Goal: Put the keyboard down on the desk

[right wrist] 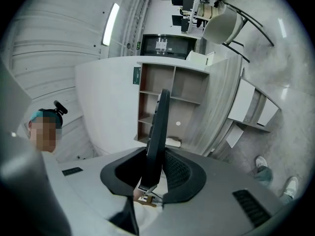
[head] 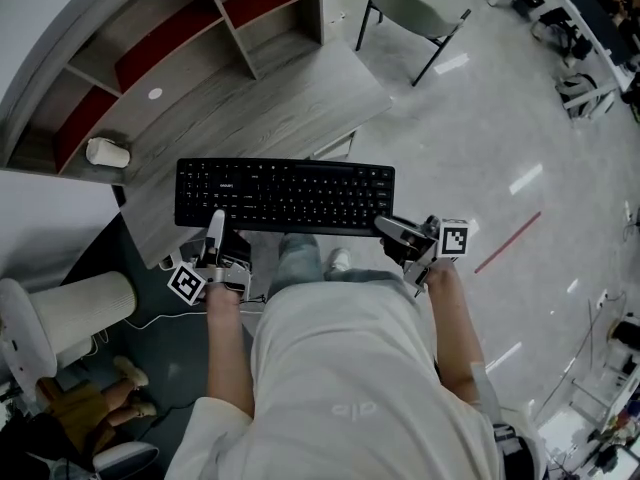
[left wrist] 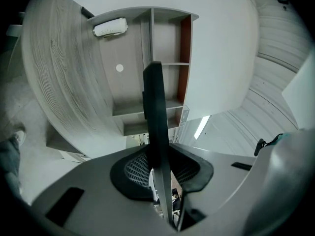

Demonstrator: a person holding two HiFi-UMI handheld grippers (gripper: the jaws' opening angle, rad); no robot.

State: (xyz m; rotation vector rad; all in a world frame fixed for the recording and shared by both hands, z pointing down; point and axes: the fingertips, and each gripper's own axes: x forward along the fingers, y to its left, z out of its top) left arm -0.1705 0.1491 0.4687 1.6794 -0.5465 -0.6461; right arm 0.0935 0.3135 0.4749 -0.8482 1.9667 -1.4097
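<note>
The left gripper (head: 215, 226) and the right gripper (head: 392, 230) were each clamped on one near corner of the black keyboard (head: 285, 196), probably to keep it level, as it hung above the near edge of the desk (head: 250, 108), not yet set down.

The left gripper (left wrist: 160, 170) was clamped on the keyboard (left wrist: 154, 112), which showed edge-on as a dark slab rising between the ribbed pads (left wrist: 135, 168). Beyond it lay the curved wood-grain desk (left wrist: 59, 82). A white roll (left wrist: 110, 27) lay on it just beside the shelves (left wrist: 170, 48), which had one red-brown side panel.
</note>
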